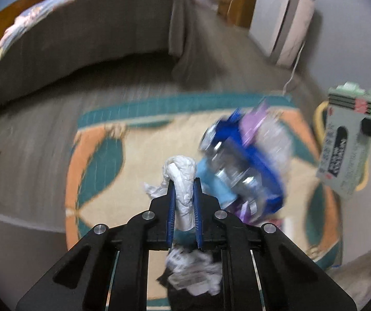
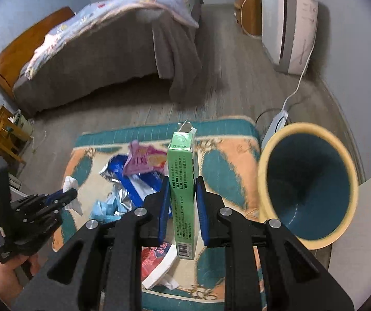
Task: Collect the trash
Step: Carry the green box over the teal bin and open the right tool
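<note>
My left gripper [image 1: 183,181] is shut on a crumpled white tissue [image 1: 182,181], held above the patterned rug [image 1: 138,150]; it also shows at the left of the right wrist view [image 2: 67,194]. My right gripper [image 2: 182,181] is shut on a tall green carton [image 2: 182,181], also seen at the far right of the left wrist view [image 1: 346,140]. A blue bin with a yellow rim [image 2: 307,181] lies tilted just right of the carton. On the rug lie blue and purple foil wrappers [image 2: 138,165], a light blue face mask [image 2: 105,208] and a white box [image 2: 159,264].
A bed [image 2: 113,46] with a grey skirt stands behind the rug. A white appliance [image 2: 289,23] with a cord stands at the back right. A wooden rack [image 2: 1,134] is at the left. Crumpled paper [image 1: 193,272] lies under my left gripper.
</note>
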`<state>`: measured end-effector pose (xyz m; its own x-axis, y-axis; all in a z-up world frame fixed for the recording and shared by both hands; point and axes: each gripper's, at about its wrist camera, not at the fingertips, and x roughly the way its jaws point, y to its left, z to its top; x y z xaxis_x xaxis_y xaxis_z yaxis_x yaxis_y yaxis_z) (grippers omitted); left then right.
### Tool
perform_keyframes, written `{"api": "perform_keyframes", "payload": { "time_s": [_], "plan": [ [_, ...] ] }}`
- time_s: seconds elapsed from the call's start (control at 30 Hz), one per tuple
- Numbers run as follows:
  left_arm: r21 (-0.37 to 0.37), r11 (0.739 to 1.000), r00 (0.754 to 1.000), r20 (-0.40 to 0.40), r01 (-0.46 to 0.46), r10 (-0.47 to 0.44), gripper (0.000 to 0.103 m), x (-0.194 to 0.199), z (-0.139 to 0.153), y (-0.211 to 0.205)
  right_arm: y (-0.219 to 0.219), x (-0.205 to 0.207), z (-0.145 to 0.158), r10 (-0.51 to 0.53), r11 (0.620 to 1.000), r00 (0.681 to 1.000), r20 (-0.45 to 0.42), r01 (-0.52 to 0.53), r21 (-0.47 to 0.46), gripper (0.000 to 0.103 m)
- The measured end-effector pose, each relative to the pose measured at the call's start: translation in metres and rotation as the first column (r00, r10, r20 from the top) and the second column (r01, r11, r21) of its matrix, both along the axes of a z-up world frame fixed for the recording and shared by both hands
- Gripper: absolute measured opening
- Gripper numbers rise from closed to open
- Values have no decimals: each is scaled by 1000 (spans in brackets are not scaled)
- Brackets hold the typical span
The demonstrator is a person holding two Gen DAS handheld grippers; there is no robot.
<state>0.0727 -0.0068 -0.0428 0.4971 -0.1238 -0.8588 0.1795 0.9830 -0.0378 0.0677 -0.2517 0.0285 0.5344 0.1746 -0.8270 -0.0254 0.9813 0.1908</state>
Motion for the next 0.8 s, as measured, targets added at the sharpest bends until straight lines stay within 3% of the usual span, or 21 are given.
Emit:
{"api": "perform_keyframes", "payload": {
  "time_s": [0.1, 0.37, 0.53, 0.8],
  "plan": [
    [-87, 995, 997, 61, 42, -37, 13, -1, 25, -6, -21, -5, 19, -8, 1000, 999, 51, 9, -8, 19],
    [-56, 972, 962, 167, 230, -218, 13, -16, 71, -78, -103, -24, 41, -111, 994, 982, 150, 113, -5, 19],
    [-31, 928, 915, 184, 370, -359, 13, -16, 72, -139, -151, -33, 35, -228, 973, 962, 149, 231, -6, 19],
    [-23, 868, 863, 119, 496, -491, 13, -7, 53, -216, -192, -42, 25, -316, 946, 933, 170, 324, -20, 19]
  ]
}}
